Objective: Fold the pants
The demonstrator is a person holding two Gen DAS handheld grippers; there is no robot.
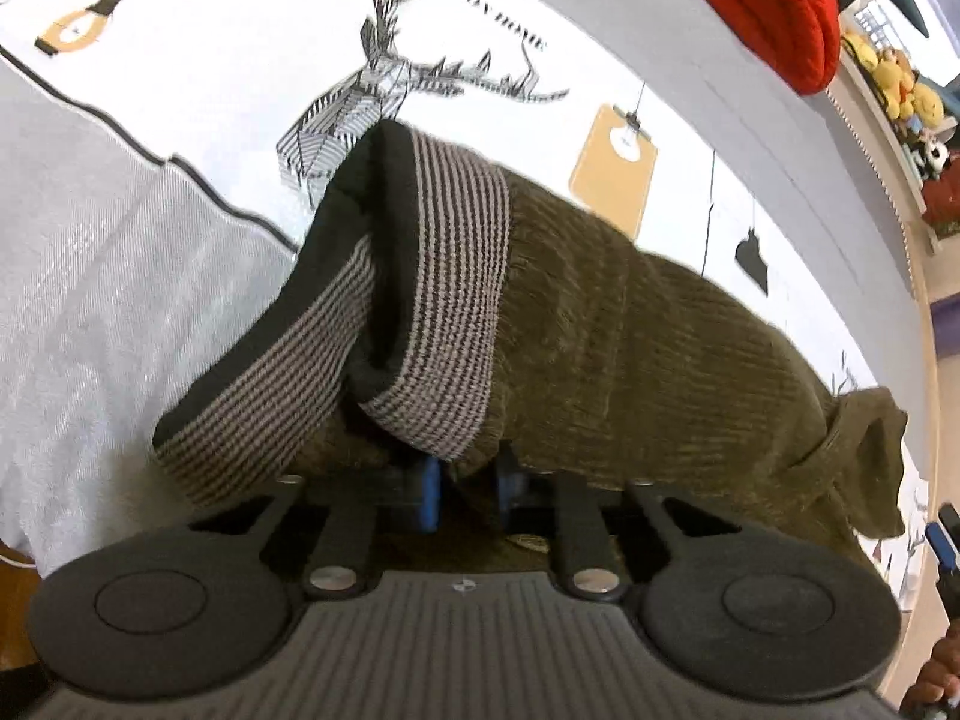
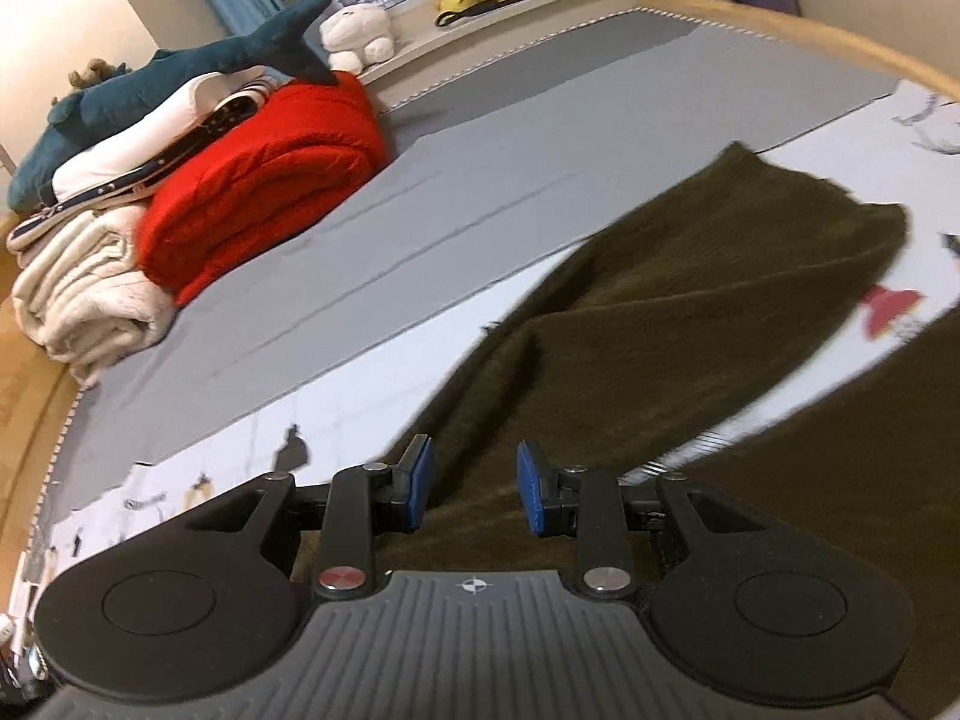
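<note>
The olive-green corduroy pants [image 1: 630, 360] lay on a bed covered with a white printed sheet [image 1: 210, 60], and the folding looked barely begun. In the left wrist view the striped grey-and-black ribbed waistband [image 1: 444, 300] was bunched and turned up, its black lining showing, rather than laid flat. The left gripper [image 1: 465, 495] had its jaws drawn narrow, with the waistband's lower edge pinched between the blue pads. In the right wrist view the right gripper [image 2: 474, 489] hung over the leg cloth with its jaws partly apart; the fabric ran beneath and between the pads, which did not appear to press on it. The legs spread out unevenly across the sheet, with a gap of sheet between them, so aligning and every fold apparently remained. A folded red blanket [image 2: 264, 180] sat well apart.
</note>
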